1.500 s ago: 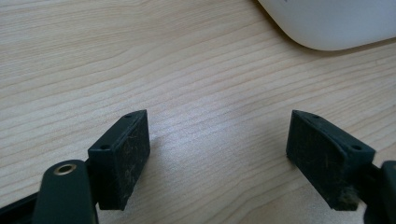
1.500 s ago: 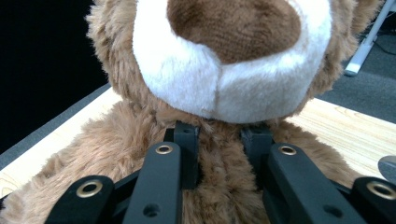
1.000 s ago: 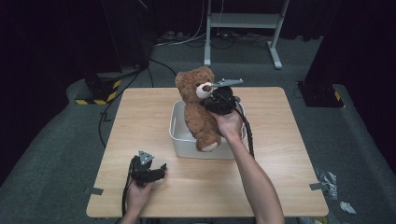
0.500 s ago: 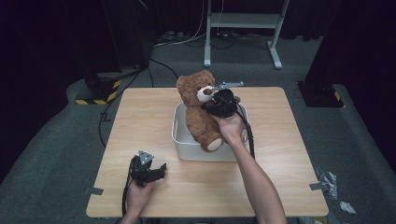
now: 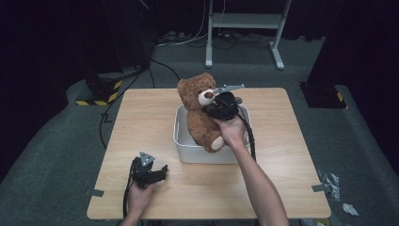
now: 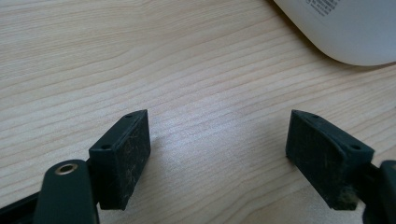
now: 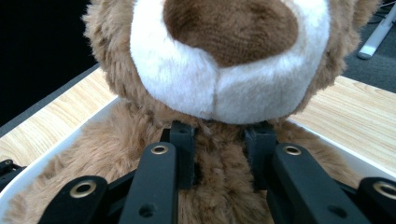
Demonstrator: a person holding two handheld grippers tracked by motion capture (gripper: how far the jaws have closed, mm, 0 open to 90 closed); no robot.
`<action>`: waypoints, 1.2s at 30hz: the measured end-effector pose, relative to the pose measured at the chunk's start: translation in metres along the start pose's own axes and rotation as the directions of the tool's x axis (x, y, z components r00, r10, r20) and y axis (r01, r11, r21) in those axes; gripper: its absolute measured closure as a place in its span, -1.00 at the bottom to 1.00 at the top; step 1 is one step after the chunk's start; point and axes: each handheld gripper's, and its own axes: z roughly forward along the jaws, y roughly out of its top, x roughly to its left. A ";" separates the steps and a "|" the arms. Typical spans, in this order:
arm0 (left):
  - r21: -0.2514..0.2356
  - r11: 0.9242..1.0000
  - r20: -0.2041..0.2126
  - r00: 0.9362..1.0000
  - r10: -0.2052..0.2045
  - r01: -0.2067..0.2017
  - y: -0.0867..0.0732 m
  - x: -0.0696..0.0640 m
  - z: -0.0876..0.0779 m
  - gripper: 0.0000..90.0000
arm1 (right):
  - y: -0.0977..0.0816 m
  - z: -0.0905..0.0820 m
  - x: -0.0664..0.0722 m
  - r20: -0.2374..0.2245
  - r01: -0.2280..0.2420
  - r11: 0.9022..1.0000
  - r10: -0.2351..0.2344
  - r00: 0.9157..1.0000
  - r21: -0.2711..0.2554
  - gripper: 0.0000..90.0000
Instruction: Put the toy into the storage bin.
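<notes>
Dark floor and black walls sit all around a pale wooden tabletop (image 5: 282,141). Near the middle of it, the right hand-held gripper (image 7: 219,154) pinches the brown teddy bear (image 5: 200,115) by the fur of its chest, just under the white snout. Its jaws have just been opening a little, but the fur is between them and they press on it. The bear sits upright in the white bin (image 5: 181,141), legs inside, head above the rim. The pinch seems to be there to keep the soft bear from flopping over while it settles in the bin. On the near side of the bin, well apart from it, the left hand-held gripper (image 6: 217,154) rests low over the bare wood, spread wide and holding nothing, as if waiting its turn.
</notes>
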 end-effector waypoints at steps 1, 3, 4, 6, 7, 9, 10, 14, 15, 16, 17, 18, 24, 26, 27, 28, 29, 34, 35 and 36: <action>0.000 1.000 0.001 1.000 0.000 0.000 0.000 0.000 0.000 -0.51 | 0.000 0.000 -0.001 -0.001 0.004 1.000 -0.004 1.000 0.002 0.57; 0.000 1.000 0.001 1.000 0.002 -0.002 0.000 0.000 0.000 -0.51 | 0.000 0.000 -0.001 -0.004 0.006 1.000 -0.006 1.000 0.003 0.56; 0.000 1.000 0.001 1.000 0.001 -0.001 0.000 0.000 0.000 -0.51 | 0.000 0.000 -0.001 -0.004 0.003 1.000 -0.003 1.000 0.004 0.56; 0.000 1.000 0.001 1.000 0.000 0.000 0.000 0.000 0.000 -0.51 | -0.001 0.001 -0.001 -0.006 0.002 1.000 -0.002 1.000 0.010 0.55; 0.000 1.000 0.001 1.000 0.001 -0.001 0.000 0.000 0.000 -0.51 | -0.001 0.001 -0.001 -0.008 0.003 1.000 -0.003 1.000 0.013 0.55; 0.000 1.000 0.000 1.000 0.000 0.000 0.000 0.000 0.000 -0.51 | -0.001 0.001 0.000 -0.006 0.003 1.000 -0.002 1.000 0.018 0.53; 0.000 1.000 0.000 1.000 0.000 0.000 0.000 0.000 0.000 -0.51 | -0.001 0.001 0.000 -0.004 0.003 1.000 -0.003 1.000 0.017 0.53; 0.000 1.000 0.002 1.000 0.001 -0.001 0.000 0.000 0.000 -0.51 | -0.002 0.001 -0.001 -0.005 0.003 1.000 -0.003 1.000 0.022 0.51; 0.000 1.000 0.001 1.000 0.002 -0.002 0.000 0.000 0.000 -0.51 | -0.002 0.001 -0.001 -0.002 0.004 1.000 -0.004 1.000 0.023 0.51; 0.000 1.000 0.002 1.000 0.001 -0.001 0.000 0.000 0.000 -0.51 | -0.002 0.001 -0.001 -0.003 0.004 1.000 -0.004 1.000 0.025 0.50; 0.000 1.000 0.002 1.000 0.001 -0.001 0.000 0.000 0.000 -0.51 | -0.002 0.001 -0.001 -0.003 0.004 1.000 -0.004 1.000 0.025 0.50; 0.000 1.000 0.001 1.000 0.001 -0.001 0.000 0.000 0.000 -0.51 | -0.003 0.001 -0.001 -0.004 0.004 0.999 -0.004 1.000 0.034 0.49; 0.004 1.000 0.001 1.000 0.000 0.000 0.000 0.000 0.000 -0.51 | -0.006 0.001 -0.002 -0.004 0.009 0.999 -0.009 1.000 0.050 0.49; 0.000 1.000 0.000 1.000 0.000 0.000 0.000 0.000 0.000 -0.51 | -0.008 0.002 -0.003 0.004 0.019 0.997 -0.019 1.000 0.075 0.48; 0.001 1.000 0.001 1.000 0.001 -0.001 0.000 0.000 0.000 -0.51 | -0.009 0.003 -0.002 0.005 0.019 0.997 -0.019 1.000 0.081 0.48; 0.000 1.000 0.000 1.000 0.000 0.000 0.000 0.000 0.000 -0.51 | -0.009 0.003 -0.002 0.003 0.026 0.996 -0.026 1.000 0.088 0.48; 0.000 1.000 0.000 1.000 0.000 0.000 0.000 0.000 0.000 -0.51 | -0.009 0.004 -0.002 0.011 0.039 0.995 -0.040 0.999 0.090 0.48; 0.001 1.000 0.001 1.000 0.001 -0.001 0.000 0.000 0.000 -0.51 | -0.009 0.003 0.000 0.009 0.044 0.993 -0.045 0.999 0.109 0.48; 0.000 1.000 0.001 1.000 0.001 -0.001 0.000 0.000 0.000 -0.51 | -0.009 0.003 0.000 0.012 0.043 0.993 -0.045 0.999 0.107 0.48; 0.000 1.000 0.001 1.000 0.001 -0.001 0.000 0.000 0.000 -0.51 | -0.009 0.003 -0.001 0.011 0.046 0.993 -0.047 0.999 0.108 0.47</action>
